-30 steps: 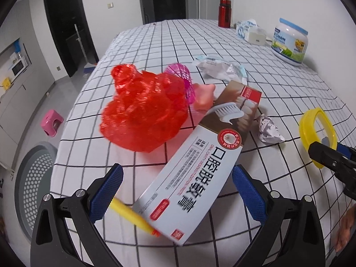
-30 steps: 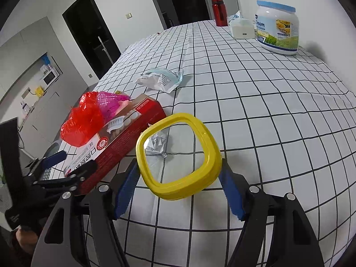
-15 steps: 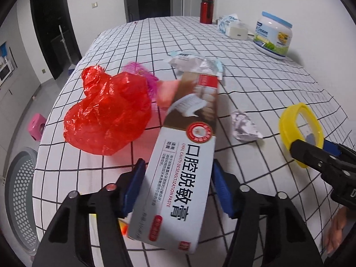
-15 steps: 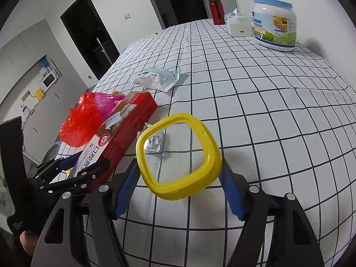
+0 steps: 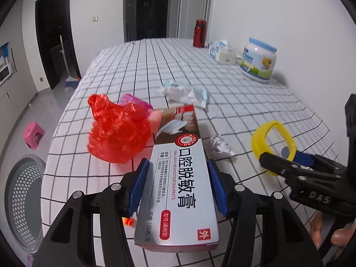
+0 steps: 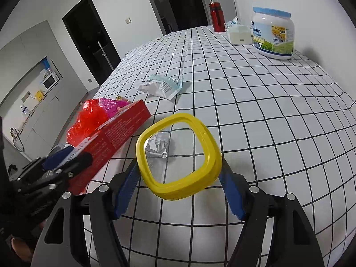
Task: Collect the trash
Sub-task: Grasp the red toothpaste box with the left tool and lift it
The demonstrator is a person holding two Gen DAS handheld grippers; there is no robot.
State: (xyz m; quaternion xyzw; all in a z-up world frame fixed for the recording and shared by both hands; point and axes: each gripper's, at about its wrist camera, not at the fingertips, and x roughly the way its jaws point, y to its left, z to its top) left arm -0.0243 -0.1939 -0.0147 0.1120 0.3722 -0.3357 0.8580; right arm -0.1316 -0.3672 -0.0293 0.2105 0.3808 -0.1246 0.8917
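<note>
My left gripper (image 5: pixel 178 184) is shut on a long toothpaste box (image 5: pixel 180 166) and holds it lifted and tilted above the checked table; the box shows red-sided in the right wrist view (image 6: pixel 111 140). My right gripper (image 6: pixel 178 184) is shut on a yellow square lid (image 6: pixel 178 155), also seen in the left wrist view (image 5: pixel 272 144). On the table lie a red plastic bag (image 5: pixel 118 133), a pink net (image 5: pixel 133 100), a crumpled paper ball (image 5: pixel 219 148) and a white-blue wrapper (image 5: pixel 184 93).
A grey perforated bin (image 5: pixel 22 202) stands on the floor left of the table, near a pink stool (image 5: pixel 33 134). At the far end stand a red bottle (image 5: pixel 199 33), a tissue pack (image 5: pixel 220 50) and a large white jar (image 5: pixel 259 60). An orange-yellow pen tip (image 5: pixel 128 221) lies under the box.
My left gripper closed on the toothpaste box and lifted it off the table, turning it straight along the fingers. The right gripper kept hold of the yellow lid.
</note>
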